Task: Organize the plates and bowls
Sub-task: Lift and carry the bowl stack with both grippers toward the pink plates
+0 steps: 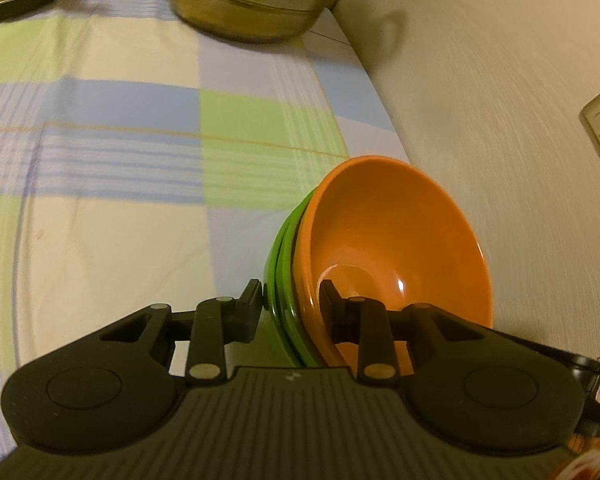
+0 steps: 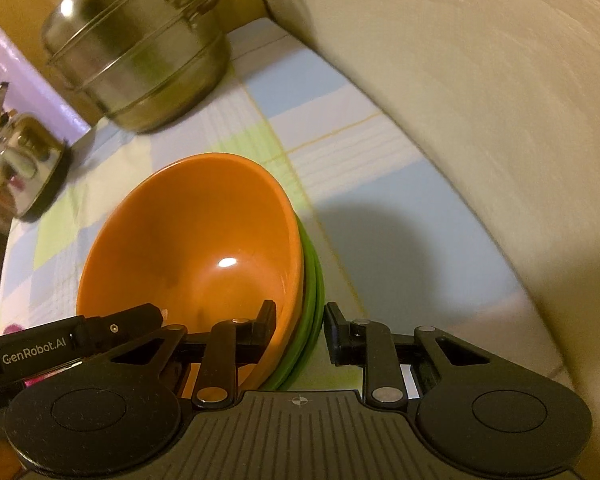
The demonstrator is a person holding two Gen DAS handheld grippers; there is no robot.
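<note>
Both grippers pinch one stack of bowls. Left gripper [image 1: 290, 304] squeezes the near rims, one finger inside the shiny orange bowl [image 1: 392, 236], one outside the green bowls [image 1: 282, 280] nested under it. Right gripper [image 2: 300, 324] pinches the opposite rims the same way. Stack sits tilted, by the checked tablecloth's [image 1: 120, 160] edge, close to the pale wall [image 1: 480, 120]. Far behind the orange bowl stands a big steel pot [image 1: 256, 4]; a shiny kettle [image 2: 16, 164] stands off to the side. Bare cloth lies between.
</note>
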